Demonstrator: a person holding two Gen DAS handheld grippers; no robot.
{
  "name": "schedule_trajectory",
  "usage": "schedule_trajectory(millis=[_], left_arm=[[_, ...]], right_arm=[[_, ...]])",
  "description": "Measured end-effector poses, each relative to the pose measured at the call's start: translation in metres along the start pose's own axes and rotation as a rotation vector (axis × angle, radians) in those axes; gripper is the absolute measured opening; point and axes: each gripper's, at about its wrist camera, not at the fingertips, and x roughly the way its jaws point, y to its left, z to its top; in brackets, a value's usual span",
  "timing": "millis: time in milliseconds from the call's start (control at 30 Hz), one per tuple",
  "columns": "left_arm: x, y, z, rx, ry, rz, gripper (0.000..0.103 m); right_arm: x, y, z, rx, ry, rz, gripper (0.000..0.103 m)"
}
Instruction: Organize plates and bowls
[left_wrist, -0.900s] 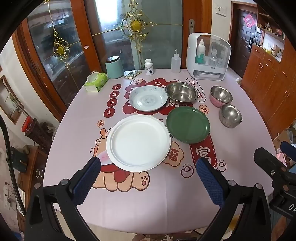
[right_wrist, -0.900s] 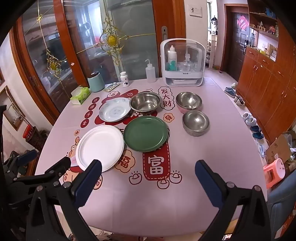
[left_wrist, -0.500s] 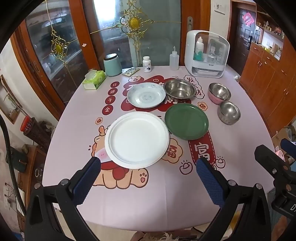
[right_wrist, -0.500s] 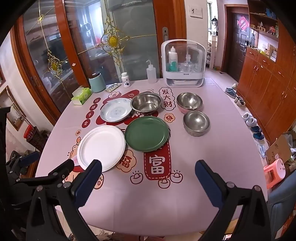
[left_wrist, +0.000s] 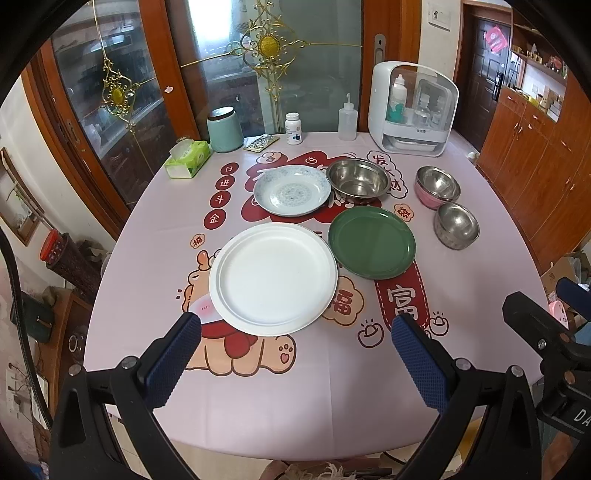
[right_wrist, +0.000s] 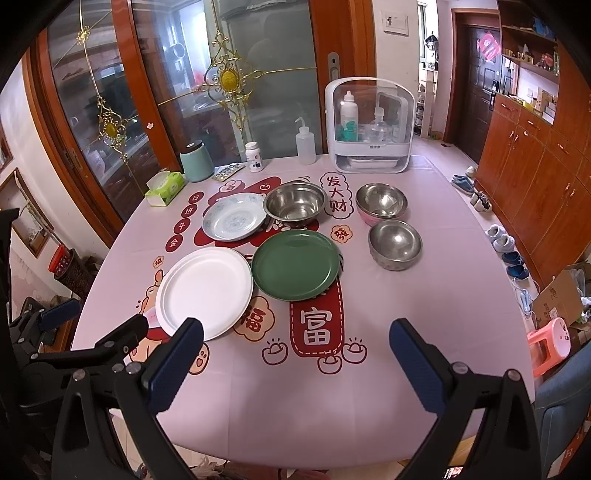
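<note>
Plates and bowls sit grouped mid-table on the pink printed tablecloth (left_wrist: 147, 236): a white round paper plate (left_wrist: 273, 273) nearest, its right rim just beside a green round metal plate (left_wrist: 371, 242); behind them a blue-patterned white ceramic plate (left_wrist: 291, 190) touching a large steel bowl (left_wrist: 357, 179); to the right, apart, a pink-sided steel bowl (left_wrist: 437, 186) and a small steel bowl (left_wrist: 456, 225). Bare cloth runs wide along the near edge and right side. Both the left gripper (left_wrist: 295, 354) and right gripper (right_wrist: 295, 354) hover over the near edge, jaws spread wide, empty. Wood-framed glass doors stand behind the table; wooden cabinets line the right wall. Red print on the cloth reads 富, 福, 发大财, 日进斗金
</note>
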Motion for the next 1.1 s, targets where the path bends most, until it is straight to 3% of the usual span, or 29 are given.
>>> schedule_trajectory(millis=[1100], left_arm=[[-0.0003, -0.0025, 0.0091, 0.004, -0.003, 0.001, 0.102]], right_arm=[[0.0061, -0.0043, 0.0006, 0.004, 0.007, 0.01, 0.101]])
